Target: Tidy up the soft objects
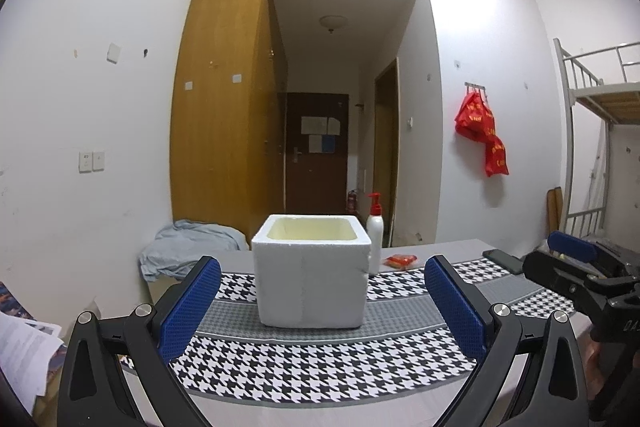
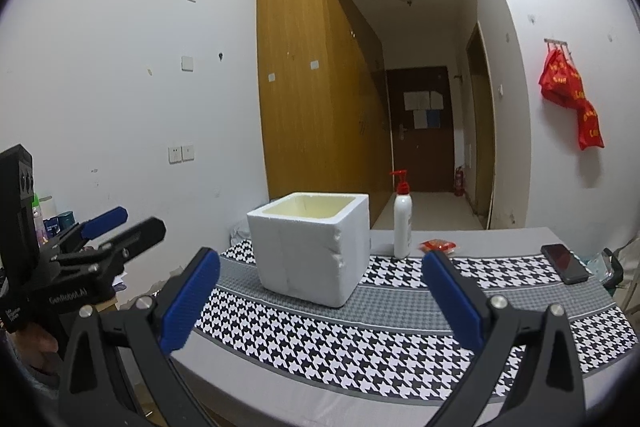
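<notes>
An open white foam box [image 1: 312, 273] [image 2: 310, 247] stands on a houndstooth cloth [image 1: 320, 359] [image 2: 360, 343] covering the table. Behind it to the right lie a white pump bottle with a red top [image 1: 375, 233] [image 2: 402, 219] and a small red packet [image 1: 401, 261] [image 2: 438, 247]. My left gripper [image 1: 322, 283] is open, held near the table's front, facing the box with nothing between its blue pads. My right gripper [image 2: 320, 281] is open too, empty, aimed at the box from the right. Each gripper shows at the edge of the other's view.
A black phone [image 2: 564, 262] [image 1: 504, 261] lies at the cloth's right end. A crumpled grey-blue cloth [image 1: 192, 247] sits beyond the table's left end. Papers [image 1: 24, 351] lie at the lower left. A bunk bed [image 1: 596, 131] stands at the right, with red bags [image 1: 482, 131] on the wall.
</notes>
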The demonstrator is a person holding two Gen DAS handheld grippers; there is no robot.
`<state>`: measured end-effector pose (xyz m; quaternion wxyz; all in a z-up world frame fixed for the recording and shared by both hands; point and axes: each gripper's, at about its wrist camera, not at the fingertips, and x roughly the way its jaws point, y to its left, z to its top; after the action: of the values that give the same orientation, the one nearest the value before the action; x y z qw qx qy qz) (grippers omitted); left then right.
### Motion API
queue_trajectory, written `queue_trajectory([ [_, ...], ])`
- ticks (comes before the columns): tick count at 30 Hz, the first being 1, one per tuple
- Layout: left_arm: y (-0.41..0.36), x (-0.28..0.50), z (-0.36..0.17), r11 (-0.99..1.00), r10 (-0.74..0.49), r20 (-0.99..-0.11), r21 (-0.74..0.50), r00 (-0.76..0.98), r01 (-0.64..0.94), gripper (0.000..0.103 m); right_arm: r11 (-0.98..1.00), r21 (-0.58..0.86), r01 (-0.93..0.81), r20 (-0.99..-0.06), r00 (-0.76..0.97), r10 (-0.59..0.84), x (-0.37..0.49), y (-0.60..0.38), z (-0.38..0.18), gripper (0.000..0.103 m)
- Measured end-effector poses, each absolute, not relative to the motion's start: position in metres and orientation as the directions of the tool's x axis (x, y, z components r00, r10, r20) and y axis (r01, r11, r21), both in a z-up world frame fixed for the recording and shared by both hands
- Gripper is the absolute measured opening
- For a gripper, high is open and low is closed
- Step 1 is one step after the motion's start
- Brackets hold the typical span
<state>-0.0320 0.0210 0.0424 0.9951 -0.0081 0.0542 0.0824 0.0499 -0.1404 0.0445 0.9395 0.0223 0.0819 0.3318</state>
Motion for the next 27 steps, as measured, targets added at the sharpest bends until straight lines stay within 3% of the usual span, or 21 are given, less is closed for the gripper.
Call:
queue_trajectory([
  [15,0.017,-0.049,0.022,0.984,0.175,-0.102,-0.014,0.979,-0.178,0.102,0.804,0.092,-0.588,-0.109,0.796,0.595,0.031,-0.148,0.028,0.103],
  [27,0.009,-0.076,0.005,0.98,0.197,-0.091,0.0,0.976,-0.197,0.102,0.827,0.09,-0.555,-0.155,0.812,0.562,0.01,-0.147,0.008,0.103],
])
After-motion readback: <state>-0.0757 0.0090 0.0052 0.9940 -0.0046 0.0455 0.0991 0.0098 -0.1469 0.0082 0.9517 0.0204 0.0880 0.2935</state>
